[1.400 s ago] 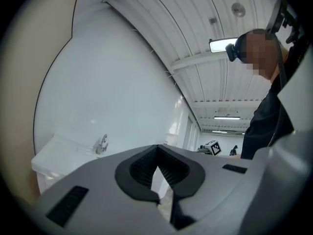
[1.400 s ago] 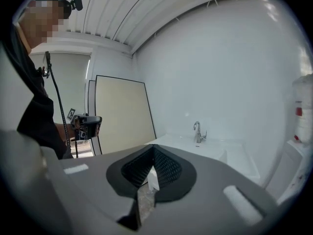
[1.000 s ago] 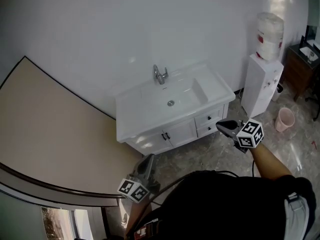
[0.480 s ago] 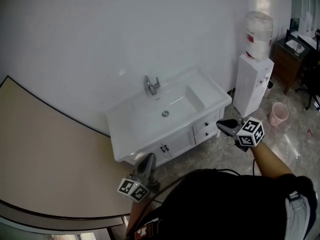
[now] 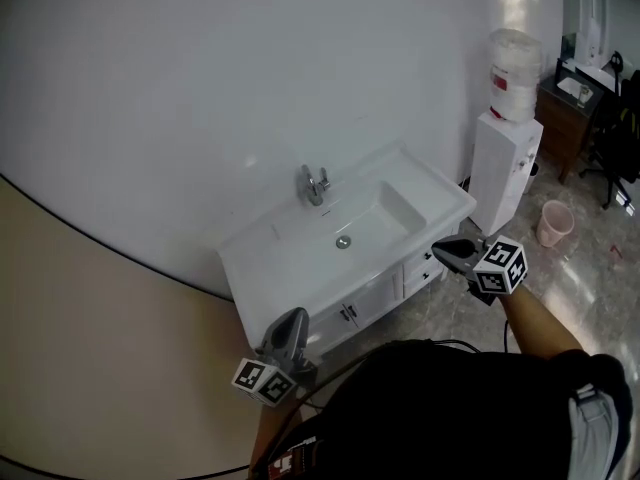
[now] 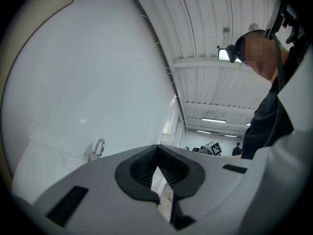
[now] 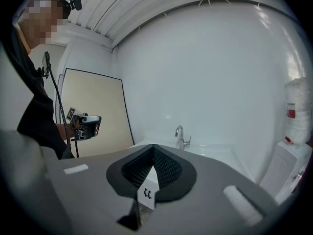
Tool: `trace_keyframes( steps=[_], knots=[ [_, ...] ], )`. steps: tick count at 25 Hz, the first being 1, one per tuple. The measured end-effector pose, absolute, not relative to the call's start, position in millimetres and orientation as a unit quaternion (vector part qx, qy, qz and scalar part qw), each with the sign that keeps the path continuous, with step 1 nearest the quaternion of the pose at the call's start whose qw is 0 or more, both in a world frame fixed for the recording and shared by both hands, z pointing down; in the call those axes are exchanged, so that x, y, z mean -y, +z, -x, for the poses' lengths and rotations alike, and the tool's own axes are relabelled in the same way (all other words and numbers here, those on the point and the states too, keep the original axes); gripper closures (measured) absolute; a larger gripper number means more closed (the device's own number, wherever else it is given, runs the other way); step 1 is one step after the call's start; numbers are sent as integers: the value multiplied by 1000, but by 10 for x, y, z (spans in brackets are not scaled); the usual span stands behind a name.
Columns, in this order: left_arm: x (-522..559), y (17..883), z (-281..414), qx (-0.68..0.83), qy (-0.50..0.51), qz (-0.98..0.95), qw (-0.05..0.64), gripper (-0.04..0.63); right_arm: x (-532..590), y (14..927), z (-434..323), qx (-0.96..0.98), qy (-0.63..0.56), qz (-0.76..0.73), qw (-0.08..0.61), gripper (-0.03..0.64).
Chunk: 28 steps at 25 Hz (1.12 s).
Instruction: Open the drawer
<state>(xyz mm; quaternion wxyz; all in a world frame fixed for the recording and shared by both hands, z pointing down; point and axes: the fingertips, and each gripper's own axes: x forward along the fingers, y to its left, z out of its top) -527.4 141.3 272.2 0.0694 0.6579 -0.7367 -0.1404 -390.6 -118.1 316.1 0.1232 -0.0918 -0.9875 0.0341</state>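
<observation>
**Head view:** A person stands short of a white sink counter (image 5: 262, 260) set against the wall, with a gripper in each hand. The drawer (image 5: 424, 271) sits shut at the right end of the cabinet, below the basin. The right gripper (image 5: 441, 251) is held out in front of it and aimed that way, most likely lining up on the handle, though no contact shows. The left gripper (image 5: 292, 318) hangs lower, near the cabinet doors, apparently kept clear of the working side. A water dispenser (image 5: 503, 163) and a pink bucket (image 5: 550, 223) stand off to the right.

**Left gripper view:** The fingers (image 6: 138, 169) are clenched together on nothing and point roughly level along the wall, past the faucet (image 6: 99, 148).

**Right gripper view:** The fingers (image 7: 167, 168) are likewise pressed together and empty, facing the counter with the faucet beyond. They would probably have to part before they could take a drawer handle.
</observation>
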Motion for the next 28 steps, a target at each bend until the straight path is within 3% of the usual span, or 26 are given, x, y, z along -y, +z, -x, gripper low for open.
trace_keyframes(
  steps=[15,28],
  knots=[
    [-1630,2914,6025,749,-147,-640,92,594,1056,3313,4712,984,43,103,138,621],
    [-422,2952,6265,790,-140,-590,89,594,2200,3374,5514,971,37,196,134,621]
  ],
)
